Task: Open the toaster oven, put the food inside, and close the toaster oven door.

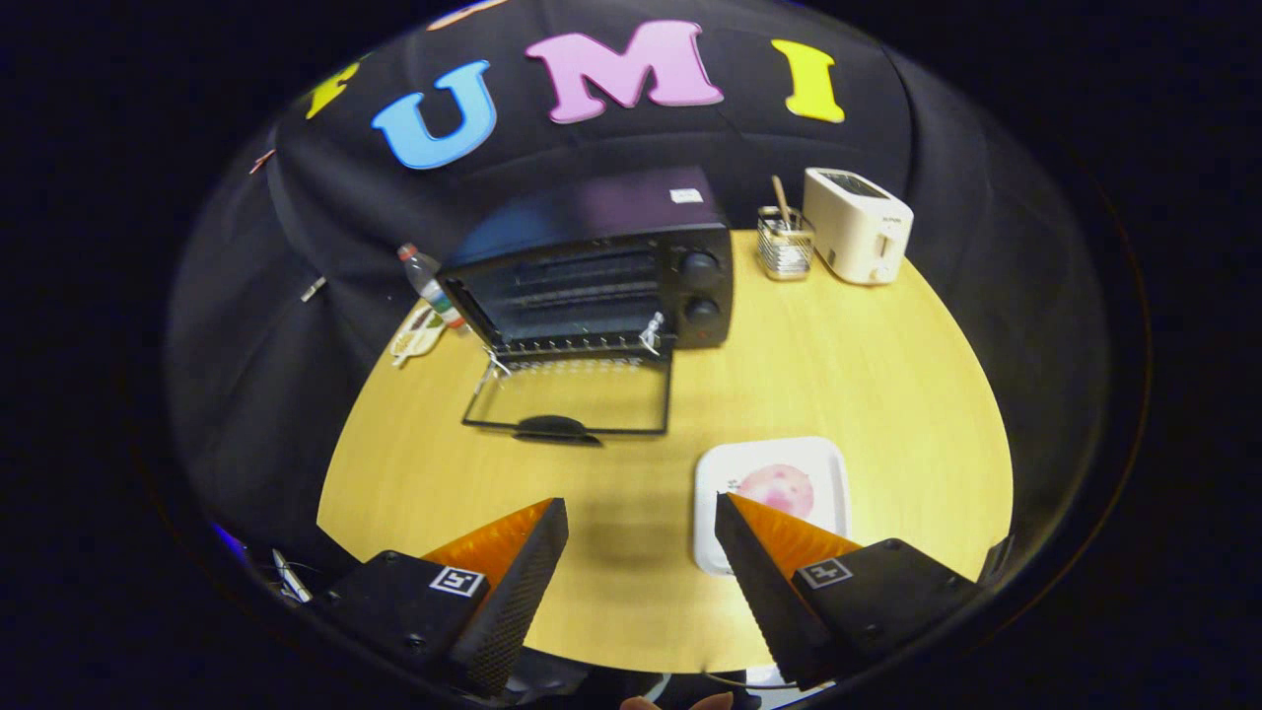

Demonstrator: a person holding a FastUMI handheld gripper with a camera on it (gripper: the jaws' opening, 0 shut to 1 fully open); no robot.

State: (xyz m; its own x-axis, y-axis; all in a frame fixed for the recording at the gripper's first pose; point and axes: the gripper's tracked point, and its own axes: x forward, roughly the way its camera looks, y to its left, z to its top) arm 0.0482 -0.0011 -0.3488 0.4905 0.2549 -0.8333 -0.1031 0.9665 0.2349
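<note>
Toaster oven [601, 271], black with two knobs [700, 286] on its right face, sits at the far side of the round wooden desk [868, 385], close to the booth wall. Its glass door [572, 394] is swung fully down and lies flat on the desk, handle toward the gripper, leaving the rack inside exposed. The food [776, 488], a round pink piece, rests on a white square plate [828, 463] nearer the gripper and to the right of the open door. The gripper [641, 518] hovers above the desk with its fingers spread wide and nothing between them; the right finger overlaps the plate's near left corner in the view. Beyond the oven's right side stand a wire holder [785, 247] with a wooden utensil in it and a white toaster [856, 225]. A plastic bottle [430, 286] stands just left of the oven.
</note>
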